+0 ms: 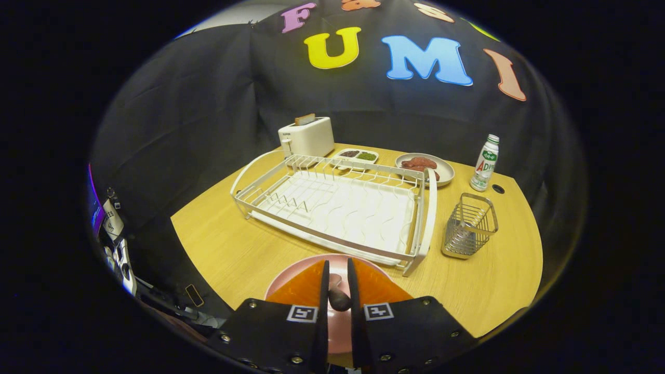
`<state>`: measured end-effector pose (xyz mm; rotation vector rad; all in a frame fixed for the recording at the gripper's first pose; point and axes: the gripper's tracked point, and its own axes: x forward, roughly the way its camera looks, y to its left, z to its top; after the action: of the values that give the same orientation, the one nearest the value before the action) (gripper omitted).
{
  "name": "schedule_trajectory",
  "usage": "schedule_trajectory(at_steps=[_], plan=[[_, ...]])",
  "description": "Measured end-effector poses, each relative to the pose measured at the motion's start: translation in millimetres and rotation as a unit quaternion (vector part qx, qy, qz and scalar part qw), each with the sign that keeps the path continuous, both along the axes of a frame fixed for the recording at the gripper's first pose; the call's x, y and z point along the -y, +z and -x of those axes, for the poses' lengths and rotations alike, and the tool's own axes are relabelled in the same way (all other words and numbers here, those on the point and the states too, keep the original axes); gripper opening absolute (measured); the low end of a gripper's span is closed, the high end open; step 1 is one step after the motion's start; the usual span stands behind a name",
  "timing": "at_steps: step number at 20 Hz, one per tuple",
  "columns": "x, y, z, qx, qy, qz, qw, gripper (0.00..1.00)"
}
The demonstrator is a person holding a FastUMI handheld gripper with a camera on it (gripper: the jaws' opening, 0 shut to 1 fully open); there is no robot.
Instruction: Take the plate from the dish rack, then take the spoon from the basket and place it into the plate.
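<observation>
The gripper (337, 278) holds the spoon (338, 297) between nearly closed fingers, over the pink plate (291, 283) at the tabletop's (234, 254) near edge. Beyond lie the empty dish rack (337, 208) and, toward the right edge, the wire basket (469, 226).
</observation>
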<state>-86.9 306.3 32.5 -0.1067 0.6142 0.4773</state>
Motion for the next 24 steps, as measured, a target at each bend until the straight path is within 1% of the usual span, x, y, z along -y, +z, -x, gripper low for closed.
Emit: schedule_trajectory(at_steps=[3, 6, 10, 13, 16, 21, 22, 23, 24], plan=[[11.7, 11.1, -4.5, 0.016, -0.030, -0.024, 0.999, 0.23], [38.1, 35.4, -13.6, 0.052, -0.073, -0.024, 0.996, 0.32], [73.0, 63.4, -23.0, 0.083, -0.123, -0.031, 0.988, 0.32], [109.3, 88.1, -27.2, 0.118, -0.167, -0.030, 0.978, 0.32], [140.2, 106.5, -30.9, 0.149, -0.196, -0.036, 0.969, 0.32], [206.2, 127.6, -45.7, 0.202, -0.236, -0.026, 0.950, 0.32], [218.0, 126.7, -51.5, 0.204, -0.242, -0.025, 0.948, 0.42], [232.4, 127.0, -55.7, 0.206, -0.251, -0.022, 0.946, 0.49], [240.4, 128.2, -60.2, 0.210, -0.249, -0.030, 0.945, 0.53]])
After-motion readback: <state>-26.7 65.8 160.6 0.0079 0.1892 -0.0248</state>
